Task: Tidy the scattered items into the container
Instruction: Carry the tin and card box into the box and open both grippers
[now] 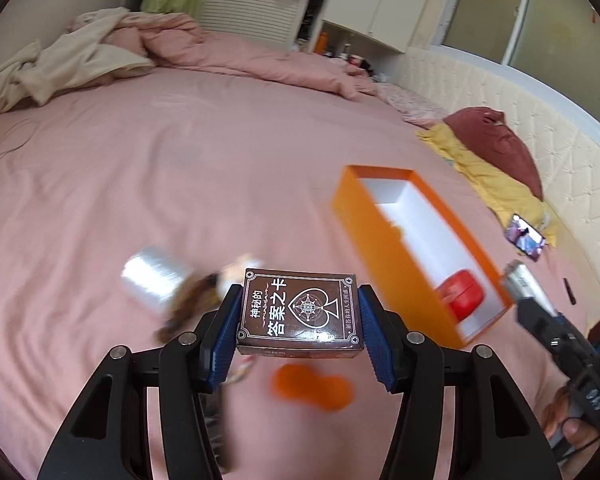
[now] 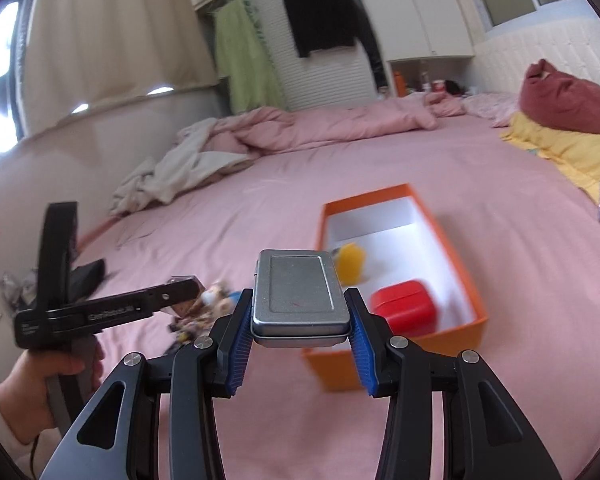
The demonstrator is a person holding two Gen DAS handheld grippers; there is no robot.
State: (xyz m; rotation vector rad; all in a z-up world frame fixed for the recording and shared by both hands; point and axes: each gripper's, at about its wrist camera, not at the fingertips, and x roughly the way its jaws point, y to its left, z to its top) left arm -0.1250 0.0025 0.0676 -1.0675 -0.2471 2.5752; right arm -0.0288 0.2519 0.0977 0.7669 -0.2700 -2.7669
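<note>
My left gripper (image 1: 299, 320) is shut on a brown card box (image 1: 298, 312) with white print, held above the pink bed. My right gripper (image 2: 299, 318) is shut on a flat grey metal tin (image 2: 300, 296), held in front of the orange container (image 2: 396, 348). The orange container (image 1: 376, 240) has a white inside and holds a red case (image 2: 404, 308) and a yellow item (image 2: 350, 262). In the left wrist view a clear tape roll (image 1: 154, 276), a small blurred toy bundle (image 1: 204, 292) and an orange object (image 1: 312, 388) lie on the sheet. The right gripper with the grey tin (image 1: 524, 280) shows at the right.
The pink bed sheet (image 1: 180, 168) spreads wide. A crumpled quilt and cream cloth (image 1: 100, 52) lie at the far side. A maroon pillow (image 1: 496, 140) on a yellow blanket and a lit phone (image 1: 524, 236) sit right of the container. A person's hand (image 2: 40, 376) holds the left gripper.
</note>
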